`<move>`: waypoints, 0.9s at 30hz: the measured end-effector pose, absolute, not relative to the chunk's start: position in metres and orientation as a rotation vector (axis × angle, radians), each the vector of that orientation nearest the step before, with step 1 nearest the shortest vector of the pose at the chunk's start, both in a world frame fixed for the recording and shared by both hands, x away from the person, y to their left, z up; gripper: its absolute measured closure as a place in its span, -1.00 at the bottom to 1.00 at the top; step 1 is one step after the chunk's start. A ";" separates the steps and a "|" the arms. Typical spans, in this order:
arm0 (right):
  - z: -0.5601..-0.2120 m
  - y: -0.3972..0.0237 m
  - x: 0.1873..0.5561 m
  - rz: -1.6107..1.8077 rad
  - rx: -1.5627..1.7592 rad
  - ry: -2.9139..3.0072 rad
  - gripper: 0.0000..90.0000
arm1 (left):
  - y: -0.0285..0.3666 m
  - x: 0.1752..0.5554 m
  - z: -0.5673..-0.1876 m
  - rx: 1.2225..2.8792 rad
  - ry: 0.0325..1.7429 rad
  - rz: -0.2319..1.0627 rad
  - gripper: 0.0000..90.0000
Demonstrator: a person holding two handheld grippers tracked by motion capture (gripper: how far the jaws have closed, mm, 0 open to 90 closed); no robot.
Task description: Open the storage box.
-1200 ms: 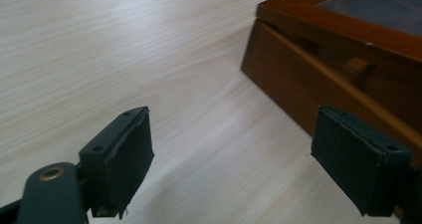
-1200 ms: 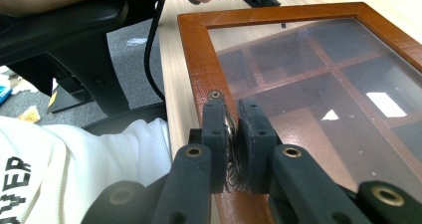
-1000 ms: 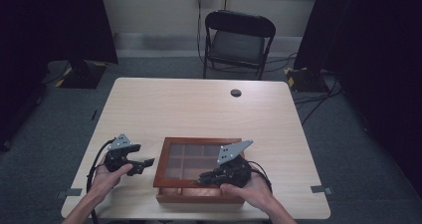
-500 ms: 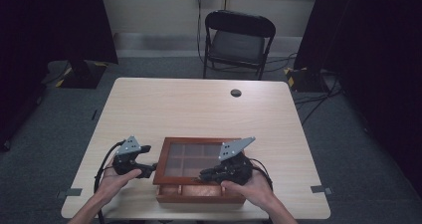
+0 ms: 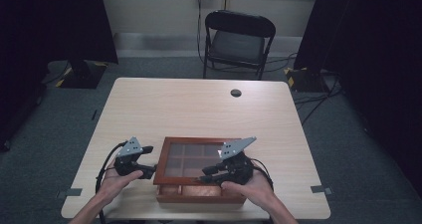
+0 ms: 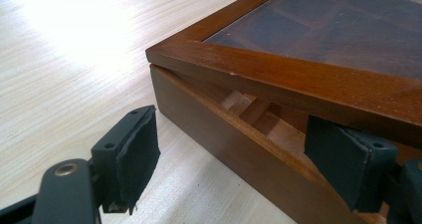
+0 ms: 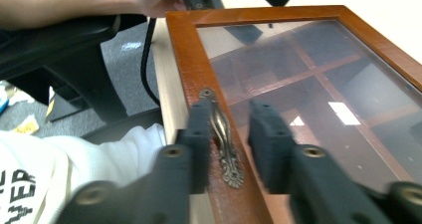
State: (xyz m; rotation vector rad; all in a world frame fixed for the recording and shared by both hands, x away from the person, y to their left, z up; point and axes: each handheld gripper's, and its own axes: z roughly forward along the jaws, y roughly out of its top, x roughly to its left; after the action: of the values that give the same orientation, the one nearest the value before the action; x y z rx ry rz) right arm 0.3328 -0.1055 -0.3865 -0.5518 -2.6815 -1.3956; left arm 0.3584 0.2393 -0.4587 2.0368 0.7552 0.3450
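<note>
A brown wooden box (image 5: 199, 196) with a glass lid (image 5: 191, 157) over its compartments sits near the table's front edge. The lid (image 6: 298, 79) stands slightly lifted, with a gap above the box wall (image 6: 234, 144). My right gripper (image 5: 209, 174) is at the lid's front rail. Its jaws (image 7: 231, 129) have just been opening and now stand either side of the brass handle (image 7: 219, 122), with a gap on one side. My left gripper (image 5: 149, 170) is open at the box's left front corner (image 6: 239, 159), one pad beside the wall under the lid's edge.
The light wooden table (image 5: 199, 109) stretches bare behind the box, with a small dark round disc (image 5: 236, 92) near its far edge. A black folding chair (image 5: 239, 40) stands beyond the table. The person's white sleeve (image 7: 74, 159) is close below the box front.
My left gripper has edged right, closer to the box's left corner. My right hand has stayed at the lid's front rail.
</note>
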 end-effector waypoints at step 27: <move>-0.379 -0.168 0.330 -1.602 -0.815 -2.660 -0.53 | 0.241 0.359 -0.438 1.927 0.791 0.355 -0.48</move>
State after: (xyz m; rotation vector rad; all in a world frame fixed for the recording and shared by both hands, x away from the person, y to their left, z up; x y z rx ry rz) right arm 0.3300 -0.1683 -0.3788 -0.8151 -2.6598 -1.6017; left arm 0.3585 0.2414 -0.4382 1.9266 0.7909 0.3548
